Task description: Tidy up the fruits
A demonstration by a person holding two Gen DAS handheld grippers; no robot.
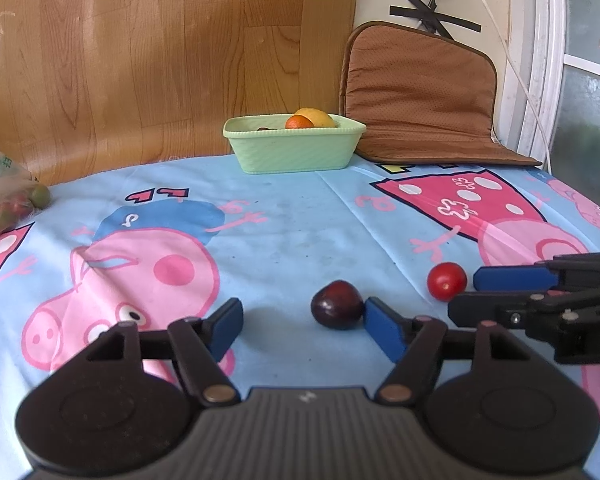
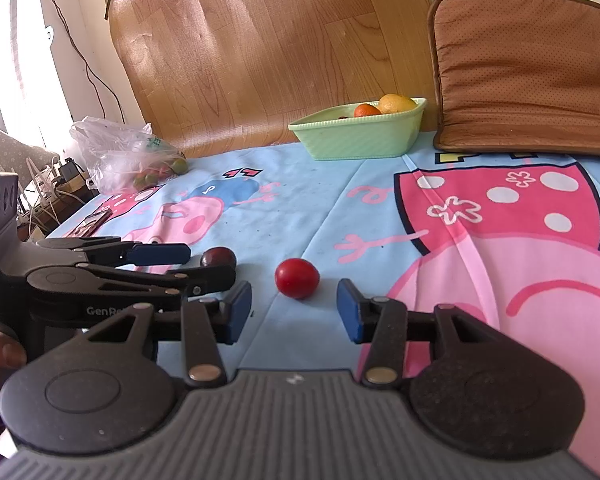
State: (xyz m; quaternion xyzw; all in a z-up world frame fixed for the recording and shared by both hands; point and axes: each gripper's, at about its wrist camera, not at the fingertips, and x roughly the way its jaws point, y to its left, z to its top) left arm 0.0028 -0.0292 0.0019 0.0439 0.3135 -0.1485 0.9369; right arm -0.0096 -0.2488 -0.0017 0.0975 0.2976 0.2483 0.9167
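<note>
Both grippers rest with fingers apart and empty: the left gripper by a dark plum, the right gripper before a red tomato.

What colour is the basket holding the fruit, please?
The basket is pale mint green, clearest in the left wrist view.

bright daylight pours in from the window at the left edge of the right wrist view, blown out to white there — soft shadows under the fruit, both views sharp, fisheye bending straight lines and darkening the corners.
</note>
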